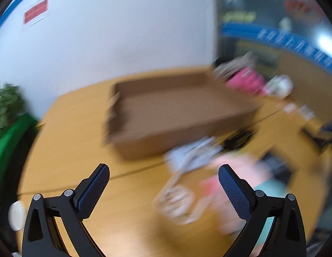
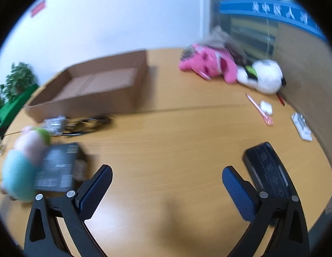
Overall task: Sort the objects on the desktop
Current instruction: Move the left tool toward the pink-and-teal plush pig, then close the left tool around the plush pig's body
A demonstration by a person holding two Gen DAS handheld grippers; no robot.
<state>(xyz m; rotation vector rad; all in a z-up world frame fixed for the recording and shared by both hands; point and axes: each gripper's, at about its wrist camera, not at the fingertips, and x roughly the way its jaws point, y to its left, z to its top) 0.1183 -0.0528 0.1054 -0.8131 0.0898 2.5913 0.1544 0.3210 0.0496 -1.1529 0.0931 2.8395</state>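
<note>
Early in the sort, by the look of it: box [image 2: 97, 85] empty, both grippers wide apart and holding nothing, views smeared by motion.

Left gripper [image 1: 163, 184] above the surface [image 1: 69, 150], with the box at 12 o'clock, well beyond the fingertips. White cable [image 1: 176, 199] coiled just past the gap, toward 1 o'clock; pink-and-teal plush [image 1: 240, 171] at 2 o'clock, partly behind the right finger. Too blurred to tell more of either.

Right gripper [image 2: 167, 184] over bare surface. Black case [image 2: 266, 167] at 3 o'clock, just beside the right finger. Black booklet [image 2: 57, 167] at 9 o'clock, against the same pale plush. Pink plush [image 2: 208, 64] and white plush [image 2: 264, 75] far off at 1 o'clock, touching each other; pen [image 2: 259, 109] and small white items near them at 2 o'clock.

Likely step: picking a first item. Nearest candidates: cable for the left, case for the right. Next move calls for steadying, centring the gap over the chosen item, lowering, then closing, with the box as probable destination.
</note>
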